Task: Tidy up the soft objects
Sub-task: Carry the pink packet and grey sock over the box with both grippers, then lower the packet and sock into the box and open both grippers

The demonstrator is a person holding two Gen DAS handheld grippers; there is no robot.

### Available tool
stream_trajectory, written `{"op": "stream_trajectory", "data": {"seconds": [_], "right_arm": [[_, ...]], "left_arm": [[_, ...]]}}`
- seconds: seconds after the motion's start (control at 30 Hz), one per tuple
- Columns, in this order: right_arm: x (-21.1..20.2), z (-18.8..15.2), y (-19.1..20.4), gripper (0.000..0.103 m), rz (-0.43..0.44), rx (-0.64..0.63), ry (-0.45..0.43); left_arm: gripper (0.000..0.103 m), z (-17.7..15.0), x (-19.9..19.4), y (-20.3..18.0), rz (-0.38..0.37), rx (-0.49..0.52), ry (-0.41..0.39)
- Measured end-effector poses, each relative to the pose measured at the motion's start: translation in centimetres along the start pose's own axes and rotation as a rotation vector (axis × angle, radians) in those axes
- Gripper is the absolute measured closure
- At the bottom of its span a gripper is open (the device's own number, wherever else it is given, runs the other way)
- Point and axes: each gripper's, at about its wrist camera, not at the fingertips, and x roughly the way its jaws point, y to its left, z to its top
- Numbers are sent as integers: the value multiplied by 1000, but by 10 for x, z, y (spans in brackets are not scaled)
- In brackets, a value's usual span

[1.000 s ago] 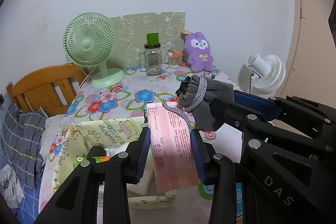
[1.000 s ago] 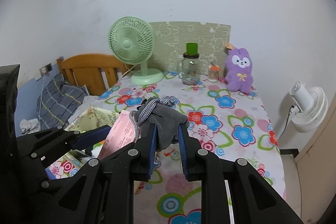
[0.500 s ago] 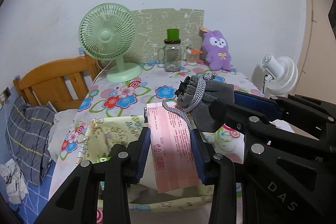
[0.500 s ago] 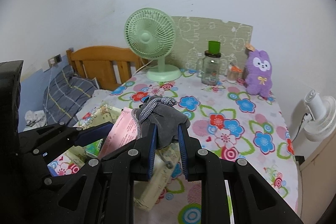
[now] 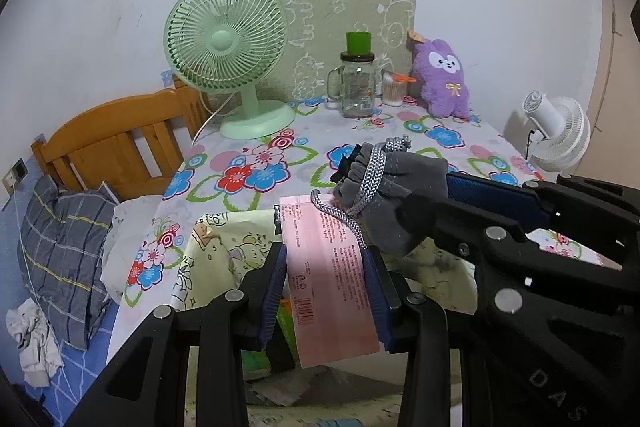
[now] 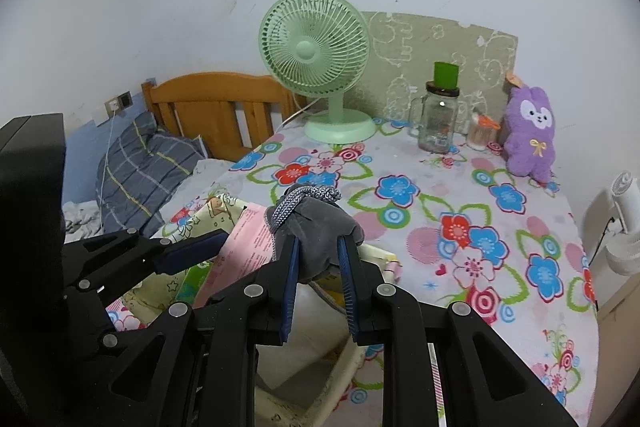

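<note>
Carrying is the step: left gripper (image 5: pixel 326 291) pinches a pink packet (image 5: pixel 332 283), right gripper (image 6: pixel 318 263) clamps a grey pouch (image 6: pixel 316 231), both above the yellow fabric bin (image 5: pixel 212 247); lowering and releasing seem next.

The left gripper (image 5: pixel 326 277), at the lower centre of its frame, is clamping a pink packet (image 5: pixel 330 279); the right gripper (image 6: pixel 318 259), lower centre, is pinching a grey pouch (image 6: pixel 316 227).

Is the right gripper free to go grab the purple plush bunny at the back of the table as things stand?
Probably not yet. The right gripper is shut on the grey drawstring pouch, so its jaws are occupied. The floral table between it and the purple plush bunny looks unobstructed otherwise.
</note>
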Motion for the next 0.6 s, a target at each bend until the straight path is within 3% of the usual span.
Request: {"op": "stream_trajectory", "data": {"seconds": [0.47,0.6], "right_arm": [[36,1,14,80,47,-20,65],[43,-2,17,80,52,-27,80]], "left_arm": [[60,-8,34,25,-3,-49,106],[46,-11,32,29,-1,-63,117]]}}
